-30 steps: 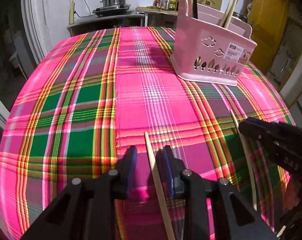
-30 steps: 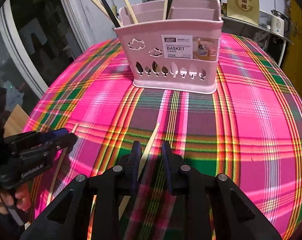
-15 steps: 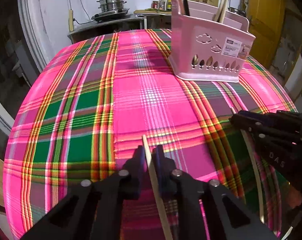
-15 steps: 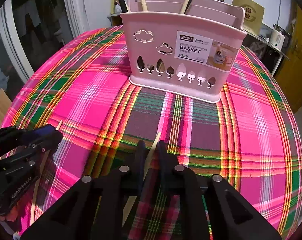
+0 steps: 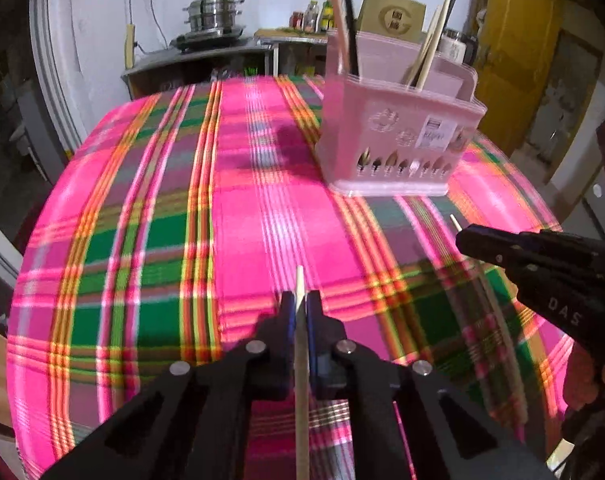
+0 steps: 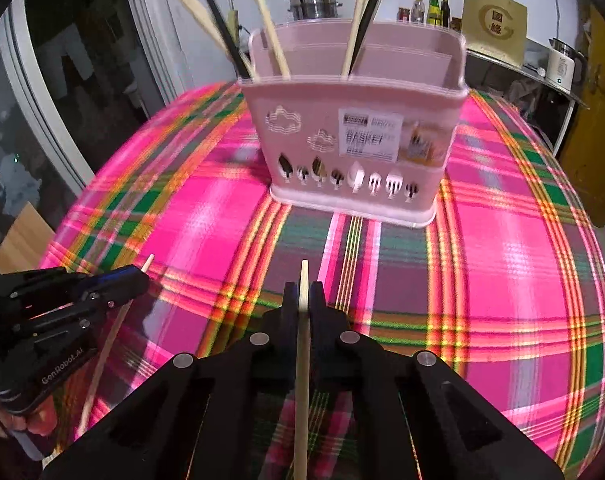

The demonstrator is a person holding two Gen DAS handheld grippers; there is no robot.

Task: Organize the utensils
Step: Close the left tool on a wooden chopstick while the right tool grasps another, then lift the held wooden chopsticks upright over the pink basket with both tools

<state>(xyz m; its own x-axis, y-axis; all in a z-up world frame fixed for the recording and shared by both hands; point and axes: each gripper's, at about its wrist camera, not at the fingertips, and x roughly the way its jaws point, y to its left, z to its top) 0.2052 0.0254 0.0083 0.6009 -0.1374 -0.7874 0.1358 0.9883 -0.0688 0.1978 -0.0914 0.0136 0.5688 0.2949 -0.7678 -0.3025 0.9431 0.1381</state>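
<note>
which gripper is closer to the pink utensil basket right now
Right, though only by a little. The right gripper sits almost straight in front of the pink basket, chopstick pointed at it. The left gripper is further off to the basket's left.

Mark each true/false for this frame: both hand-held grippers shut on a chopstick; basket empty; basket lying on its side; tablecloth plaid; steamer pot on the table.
1. The left hand-held gripper and right hand-held gripper are each shut on a chopstick. True.
2. The pink utensil basket is empty. False: chopsticks stand in it.
3. The basket lies on its side. False: it is upright.
4. The tablecloth is plaid. True.
5. The steamer pot sits on the table. False: it sits on a counter behind.
</note>
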